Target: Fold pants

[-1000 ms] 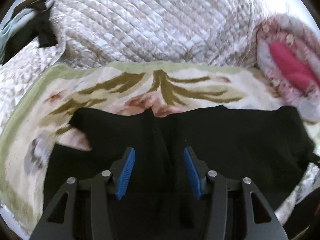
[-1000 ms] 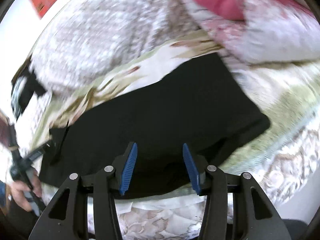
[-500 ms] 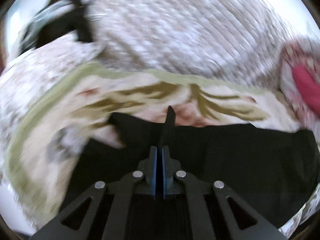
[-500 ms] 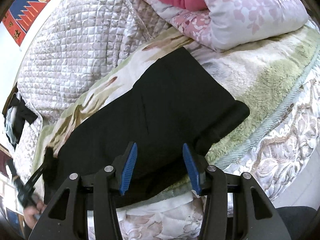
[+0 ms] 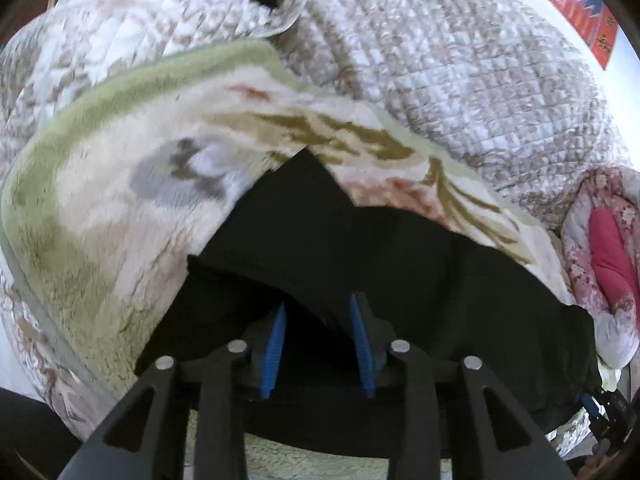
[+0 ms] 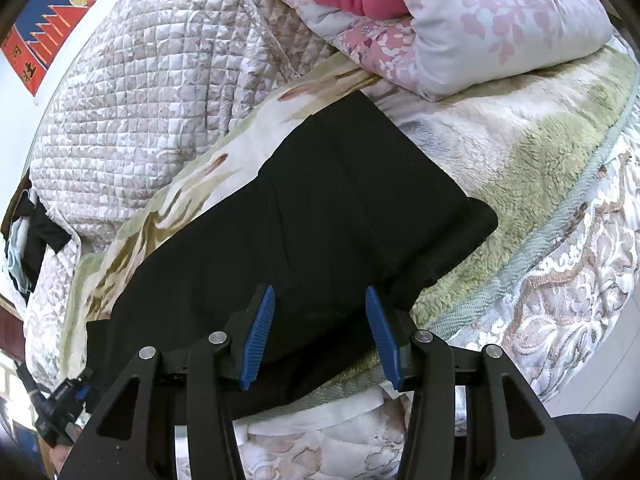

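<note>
- The black pants (image 6: 328,216) are seen lying lengthwise on the fleece blanket (image 6: 532,148) that covers the bed, already doubled into one long band; in the right wrist view the band runs from about 8 o'clock to 2 o'clock.
- The step in hand is judged to be the crosswise fold, with the end at the left brought over the rest (a raised flap of black cloth rides just over the blue pads in the left wrist view).
- The left hand-held gripper (image 5: 318,344) is opening; cloth lies in the gap, yet the pads are not seen pressing on it.
- The right hand-held gripper (image 6: 320,334) is held open and empty, just above the near edge of the pants.
- For a neat fold, the flap should be laid with its edges matched to the layer beneath, and the crease flattened before the hand is withdrawn.
- Both hand-held grippers are pitched steeply down toward the bed; the left one is also visible at 8 o'clock in the right wrist view.
- A quilt (image 5: 460,80) is bunched at 12 o'clock.
</note>
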`<state>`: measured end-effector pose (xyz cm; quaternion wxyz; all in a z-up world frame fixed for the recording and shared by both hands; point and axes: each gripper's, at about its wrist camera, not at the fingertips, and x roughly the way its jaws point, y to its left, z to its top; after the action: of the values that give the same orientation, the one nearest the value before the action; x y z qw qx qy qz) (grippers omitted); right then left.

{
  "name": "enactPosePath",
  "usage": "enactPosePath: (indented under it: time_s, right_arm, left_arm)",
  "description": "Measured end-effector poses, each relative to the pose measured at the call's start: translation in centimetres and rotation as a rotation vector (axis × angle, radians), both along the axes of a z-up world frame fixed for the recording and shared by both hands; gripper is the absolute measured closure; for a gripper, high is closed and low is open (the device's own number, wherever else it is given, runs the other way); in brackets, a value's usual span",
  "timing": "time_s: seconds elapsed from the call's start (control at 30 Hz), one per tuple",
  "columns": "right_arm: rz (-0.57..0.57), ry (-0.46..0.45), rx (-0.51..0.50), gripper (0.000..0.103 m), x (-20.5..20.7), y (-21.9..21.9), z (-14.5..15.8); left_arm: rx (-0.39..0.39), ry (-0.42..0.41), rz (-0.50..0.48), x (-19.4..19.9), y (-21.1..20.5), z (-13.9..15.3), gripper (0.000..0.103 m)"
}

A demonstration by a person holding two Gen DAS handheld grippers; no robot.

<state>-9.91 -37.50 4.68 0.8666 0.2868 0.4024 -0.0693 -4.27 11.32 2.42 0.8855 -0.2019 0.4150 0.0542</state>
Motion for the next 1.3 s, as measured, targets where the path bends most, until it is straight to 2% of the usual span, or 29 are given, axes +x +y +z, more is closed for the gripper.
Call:
enactPosePath:
  time_s: [0.07, 0.2, 0.23, 0.27, 0.3, 0.43, 0.53, 0.63, 0.83, 0.97, 1.03, 1.2, 1.3]
  right_arm:
    - [-0.009, -0.007, 0.005, 0.055, -0.1, -0.1, 0.0]
    - [-0.033, -0.024, 0.013, 0.055, -0.3, -0.5, 0.1]
    - [-0.038, -0.027, 0.015, 0.055, -0.4, -0.6, 0.1]
    - [-0.042, -0.031, 0.018, 0.055, -0.5, -0.8, 0.2]
    - [-0.05, -0.036, 0.018, 0.055, -0.5, -0.9, 0.3]
    - [-0.065, -0.041, 0.025, 0.055, -0.8, -1.2, 0.4]
    - [-0.091, -0.022, -0.015, 0.055, -1.2, -1.2, 0.6]
    - [-0.124, -0.047, 0.003, 0.055, -1.5, -2.0, 0.9]
    - [-0.173, -0.019, 0.08, 0.055, -0.2, -3.4, -0.2]
    - [-0.236, -0.082, 0.14, 0.055, -0.9, -4.1, -0.2]
    - [-0.275, -0.076, 0.102, 0.055, -1.4, -4.4, 0.1]
    - [-0.293, -0.039, 0.113, 0.055, -0.9, -4.8, -0.7]
    - [-0.313, -0.066, 0.142, 0.055, -0.1, -5.6, -1.0]
  left_arm:
    - [-0.033, 0.025, 0.004, 0.2, 0.3, -0.6, 0.068]
    - [-0.014, 0.023, 0.012, 1.0, 0.1, -0.7, 0.069]
    - [-0.001, 0.021, 0.01, 1.2, -0.1, -0.7, 0.073]
    - [0.023, 0.022, 0.013, 1.5, -0.3, -0.6, 0.089]
    - [0.039, 0.027, 0.01, 1.7, -0.4, -0.6, 0.098]
    - [0.057, -0.001, 0.006, 1.2, -0.4, 0.3, 0.099]
    - [0.071, -0.045, 0.004, 0.5, -0.1, 1.8, 0.098]
    - [0.071, -0.062, -0.002, 0.3, 0.1, 2.6, 0.099]
    - [0.056, -0.045, -0.002, 0.5, 0.3, 2.3, 0.099]
    - [0.057, -0.05, -0.003, 0.4, 0.2, 2.6, 0.099]
    - [0.058, -0.051, -0.005, 0.3, 0.3, 2.7, 0.099]
    - [0.058, -0.043, -0.009, 0.3, 0.2, 2.4, 0.099]
    - [0.063, -0.036, -0.011, 0.3, 0.1, 2.3, 0.099]
